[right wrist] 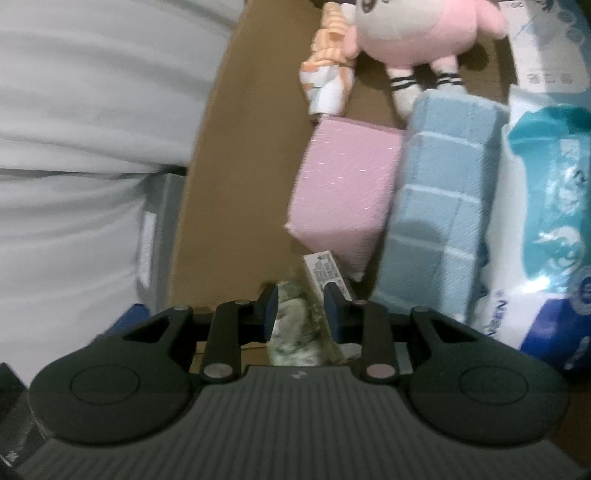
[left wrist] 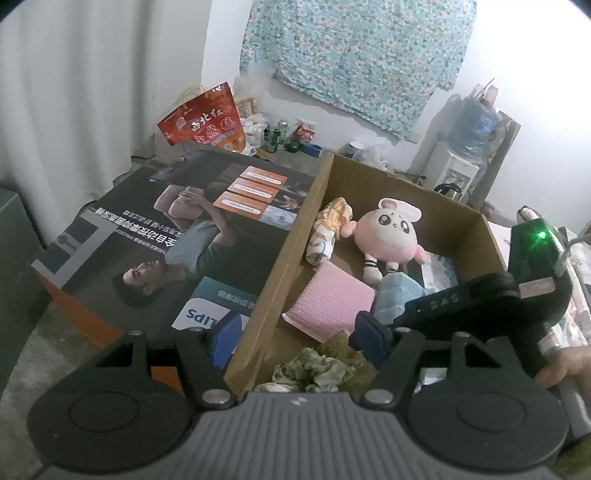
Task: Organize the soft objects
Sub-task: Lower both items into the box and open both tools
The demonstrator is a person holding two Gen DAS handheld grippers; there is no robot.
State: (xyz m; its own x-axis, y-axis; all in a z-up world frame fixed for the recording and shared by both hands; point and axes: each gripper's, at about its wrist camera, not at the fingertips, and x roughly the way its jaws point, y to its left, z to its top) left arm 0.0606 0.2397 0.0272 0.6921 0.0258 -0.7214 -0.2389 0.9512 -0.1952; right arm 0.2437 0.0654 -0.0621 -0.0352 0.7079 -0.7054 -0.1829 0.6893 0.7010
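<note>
A cardboard box (left wrist: 295, 236) holds a pink plush toy (left wrist: 389, 236), an orange-and-white cloth (left wrist: 328, 229), a pink folded cloth (left wrist: 334, 302), a blue towel (left wrist: 399, 295) and a green patterned cloth (left wrist: 314, 371). My left gripper (left wrist: 299, 339) is open and empty, straddling the box's left wall. My right gripper (right wrist: 301, 310) reaches into the box near corner, its jaws closed on the green patterned cloth (right wrist: 295, 328) with its white label. The right view also shows the pink cloth (right wrist: 343, 192), blue towel (right wrist: 439, 206) and plush toy (right wrist: 410, 33).
A large printed carton (left wrist: 177, 251) lies left of the box. A red bag (left wrist: 207, 118) and clutter stand behind it. Tissue packs (right wrist: 546, 221) fill the box's right side. A water dispenser (left wrist: 465, 147) stands at back right. White fabric (right wrist: 92, 147) is left of the box.
</note>
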